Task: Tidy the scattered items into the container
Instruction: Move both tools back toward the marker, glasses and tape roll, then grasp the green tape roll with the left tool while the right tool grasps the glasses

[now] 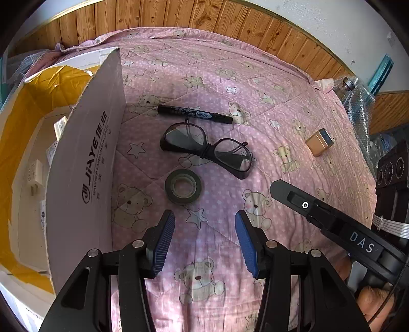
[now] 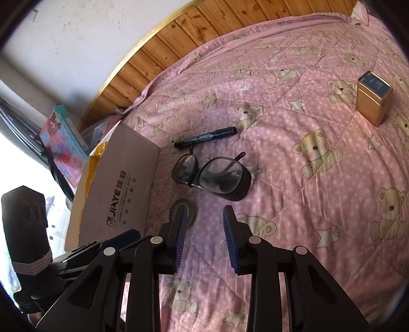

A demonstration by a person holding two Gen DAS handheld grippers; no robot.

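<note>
Lying on a pink bear-print quilt point(image 1: 281, 107) are four loose items: a black marker point(image 1: 194, 114) farthest away, black-framed glasses point(image 1: 208, 149) folded just near of it with one temple tip touching or passing under the marker, a roll of dark tape point(image 1: 183, 186) lying flat just near of the glasses, and a small gold tin point(image 1: 319, 142) well apart to the right. The cardboard box point(image 1: 84, 163) stands at the left edge of the quilt, its tall printed flap upright beside the marker, glasses and tape; inside it, white packets and a white plug rest on the floor among yellow lining. The left gripper point(image 1: 204, 240) hovers over the quilt on the near side of the tape, its blue-padded fingers spread apart and holding nothing. The right gripper point(image 2: 205, 237) hangs to its right, fingers likewise released and empty, its left fingertip overlapping the tape point(image 2: 184, 210) in the right wrist view. There the tin point(image 2: 373, 98) stands upright, far right. Wooden panelling point(image 1: 179, 15) borders the far edge of the bed, and a colourful children's box point(image 2: 64, 143) leans by the wall at far left
</note>
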